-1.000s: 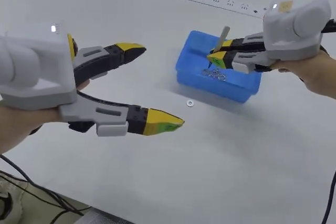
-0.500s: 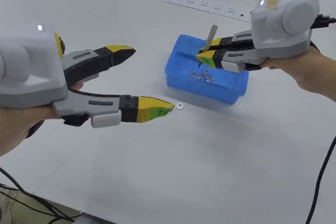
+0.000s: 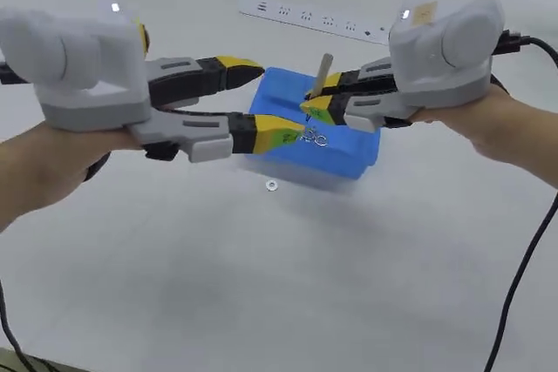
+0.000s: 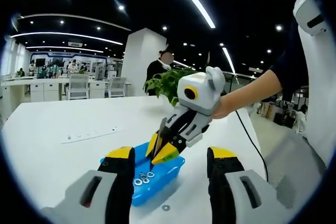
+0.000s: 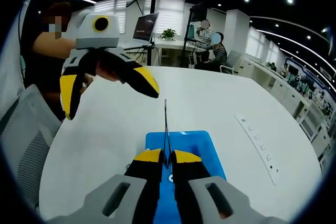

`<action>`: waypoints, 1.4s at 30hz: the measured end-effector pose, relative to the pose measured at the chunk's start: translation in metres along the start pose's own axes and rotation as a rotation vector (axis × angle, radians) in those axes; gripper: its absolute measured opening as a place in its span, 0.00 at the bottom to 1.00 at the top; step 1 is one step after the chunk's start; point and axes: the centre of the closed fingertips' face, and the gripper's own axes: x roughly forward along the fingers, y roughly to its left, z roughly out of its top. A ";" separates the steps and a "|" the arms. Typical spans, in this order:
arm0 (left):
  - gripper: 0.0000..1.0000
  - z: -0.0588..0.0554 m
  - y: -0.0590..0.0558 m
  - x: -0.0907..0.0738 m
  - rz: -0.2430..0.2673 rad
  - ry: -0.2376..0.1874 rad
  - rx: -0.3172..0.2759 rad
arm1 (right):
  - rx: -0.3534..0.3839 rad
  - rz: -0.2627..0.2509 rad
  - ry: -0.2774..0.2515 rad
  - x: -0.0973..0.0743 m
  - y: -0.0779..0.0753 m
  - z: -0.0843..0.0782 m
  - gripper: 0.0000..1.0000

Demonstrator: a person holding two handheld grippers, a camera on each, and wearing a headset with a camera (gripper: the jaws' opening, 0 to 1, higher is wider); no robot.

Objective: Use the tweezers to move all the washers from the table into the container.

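Tweezers (image 3: 323,70) pinched in right hand-held gripper (image 3: 316,111) hover over container (image 3: 353,157).

Left gripper (image 3: 275,102) and right gripper (image 3: 312,109) are showing grey-white housings, black jaws, yellow tips. Black cable (image 3: 532,43) is trailing off at 3 o'clock.

Open office: white pillar (image 4: 137,59), ceiling strip lights (image 4: 191,1), distant desks (image 4: 21,83), possibly chairs (image 4: 77,85).

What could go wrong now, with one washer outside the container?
The open left gripper hangs close to the blue container; it could bump it and spill the washers inside. The washer on the table is small and flat; the tweezers in the shut right gripper may flick it away.
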 end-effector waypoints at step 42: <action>0.04 0.023 -0.013 0.023 -0.099 0.106 0.266 | -0.077 0.031 0.014 0.000 0.020 0.014 0.10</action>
